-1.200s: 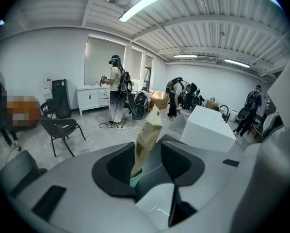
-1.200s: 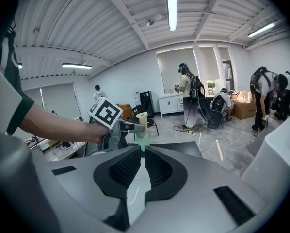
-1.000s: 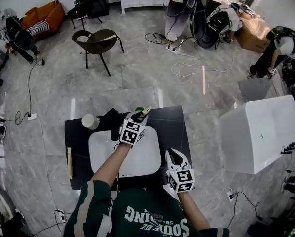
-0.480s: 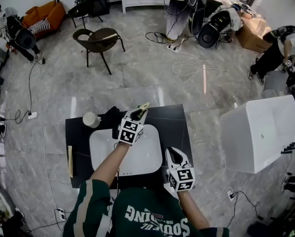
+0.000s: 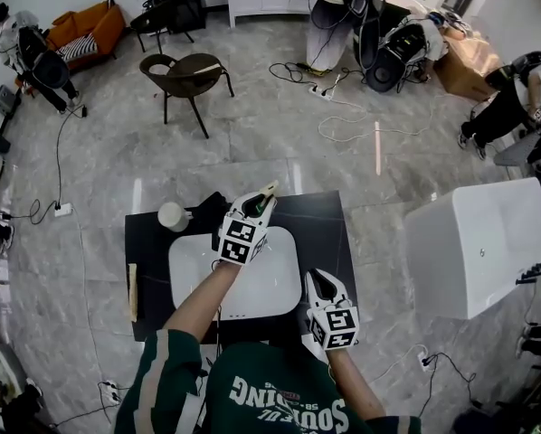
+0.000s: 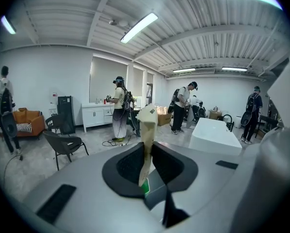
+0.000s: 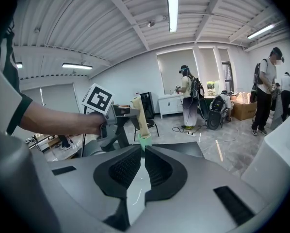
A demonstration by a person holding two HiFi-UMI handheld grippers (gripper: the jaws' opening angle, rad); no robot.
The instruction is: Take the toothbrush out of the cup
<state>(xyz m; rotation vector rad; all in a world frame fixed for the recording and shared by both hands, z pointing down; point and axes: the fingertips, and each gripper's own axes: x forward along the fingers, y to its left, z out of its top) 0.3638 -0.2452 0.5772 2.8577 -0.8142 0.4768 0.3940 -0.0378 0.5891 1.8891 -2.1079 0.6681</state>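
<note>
The left gripper (image 5: 254, 208) hung over the far edge of the white tray (image 5: 194, 287). Its 2 jaws had just been closing and were clamped on the toothbrush (image 6: 146, 130), a cream-wrapped stick with a green end (the green sat low between the pads, the cream end rose past them). The cup (image 5: 173, 216) stood on the black table (image 5: 325, 224) just off the tray's far left corner, apart from the gripper, and no part of the brush reached into it. The taking-out therefore looked done, or all but done. From that height, though, it was hard to be sure this pale cup was the 1 the task meant. What seemed left was to carry the brush clear and set it down somewhere beside the tray. The right gripper (image 5: 321, 280) waited at the tray's near right corner, jaws together on nothing.
</note>
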